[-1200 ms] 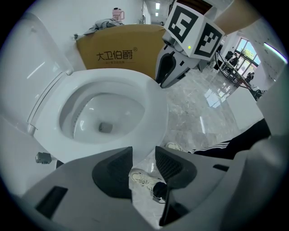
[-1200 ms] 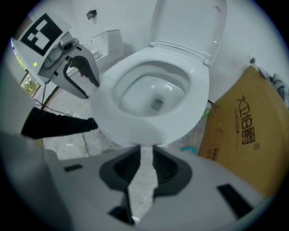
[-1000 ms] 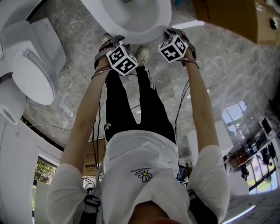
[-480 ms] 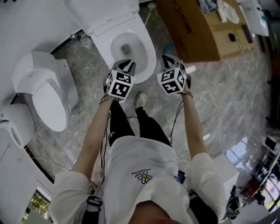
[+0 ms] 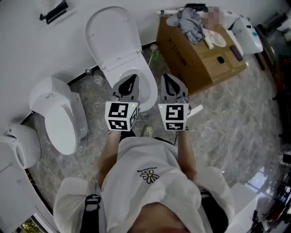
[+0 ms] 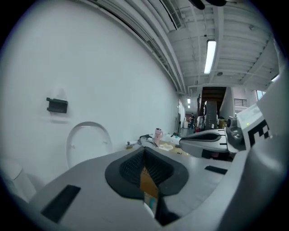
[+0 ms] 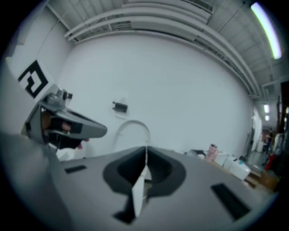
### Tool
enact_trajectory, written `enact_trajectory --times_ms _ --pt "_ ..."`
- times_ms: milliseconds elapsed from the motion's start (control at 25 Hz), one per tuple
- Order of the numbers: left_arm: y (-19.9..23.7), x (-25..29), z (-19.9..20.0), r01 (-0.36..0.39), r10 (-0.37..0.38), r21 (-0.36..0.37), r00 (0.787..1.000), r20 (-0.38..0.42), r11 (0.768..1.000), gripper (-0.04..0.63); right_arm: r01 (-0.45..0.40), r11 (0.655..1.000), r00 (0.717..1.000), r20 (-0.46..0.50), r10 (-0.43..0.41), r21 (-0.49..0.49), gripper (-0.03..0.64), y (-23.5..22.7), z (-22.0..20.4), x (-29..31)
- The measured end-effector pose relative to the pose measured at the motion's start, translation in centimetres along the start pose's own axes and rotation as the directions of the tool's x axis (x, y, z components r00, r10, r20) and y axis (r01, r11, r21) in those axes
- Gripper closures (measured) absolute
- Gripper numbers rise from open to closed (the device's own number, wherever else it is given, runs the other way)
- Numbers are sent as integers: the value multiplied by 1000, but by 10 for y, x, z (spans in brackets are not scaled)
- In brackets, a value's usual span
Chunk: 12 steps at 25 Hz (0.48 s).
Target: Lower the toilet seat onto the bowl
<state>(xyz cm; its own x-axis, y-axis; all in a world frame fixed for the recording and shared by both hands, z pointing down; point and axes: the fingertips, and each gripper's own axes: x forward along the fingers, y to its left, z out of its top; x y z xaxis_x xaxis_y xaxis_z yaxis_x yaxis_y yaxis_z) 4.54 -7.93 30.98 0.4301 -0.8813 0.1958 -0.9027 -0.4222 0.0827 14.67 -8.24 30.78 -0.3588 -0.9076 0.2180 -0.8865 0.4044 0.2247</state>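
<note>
The white toilet stands against the wall with its seat and lid (image 5: 111, 36) upright, and the open bowl (image 5: 149, 93) lies below them. The raised seat also shows as a pale arch in the left gripper view (image 6: 88, 140) and the right gripper view (image 7: 132, 131). My left gripper (image 5: 129, 82) (image 6: 144, 151) hovers over the bowl's front, pointing at the wall. Its jaws have just been closing and stand shut with nothing between them. My right gripper (image 5: 169, 82) (image 7: 145, 151) is beside it to the right, also shut and empty. Neither touches the seat.
A second white toilet (image 5: 59, 116) with its lid down stands to the left, with another white fixture (image 5: 16, 148) beyond it. A cardboard box (image 5: 200, 54) with cloth on top sits to the right. A black bracket (image 5: 54, 11) hangs on the wall. The floor is grey marble.
Both grippers rose from pointing down by the bowl's front rim to nearly level in front of the toilet. The head view swung up, so the whole raised seat and the wall now show.
</note>
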Motion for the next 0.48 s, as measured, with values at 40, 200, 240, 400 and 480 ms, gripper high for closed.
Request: enact_trajectory --times_ms 40,200,240,400,480 --pt "-2 -8 8 -15 16 -6 1000 23 1000 574 1 1000 999 40 -1 2 583 3 12 -10" --pt "-15 -28 32 -77 69 71 992 101 994 574 21 999 988 154 -13 -48 586 7 43 -41" --pt "-17 -31 37 -92 80 92 989 124 992 574 34 998 985 168 -24 -56 586 5 48 -45" --pt "-27 -45 50 -117 93 115 977 192 986 574 50 997 982 184 -39 -56 586 4 52 -56" --pt "-30 -49 56 -133 103 130 971 217 983 574 46 997 983 182 -34 -62 586 6 50 -58"
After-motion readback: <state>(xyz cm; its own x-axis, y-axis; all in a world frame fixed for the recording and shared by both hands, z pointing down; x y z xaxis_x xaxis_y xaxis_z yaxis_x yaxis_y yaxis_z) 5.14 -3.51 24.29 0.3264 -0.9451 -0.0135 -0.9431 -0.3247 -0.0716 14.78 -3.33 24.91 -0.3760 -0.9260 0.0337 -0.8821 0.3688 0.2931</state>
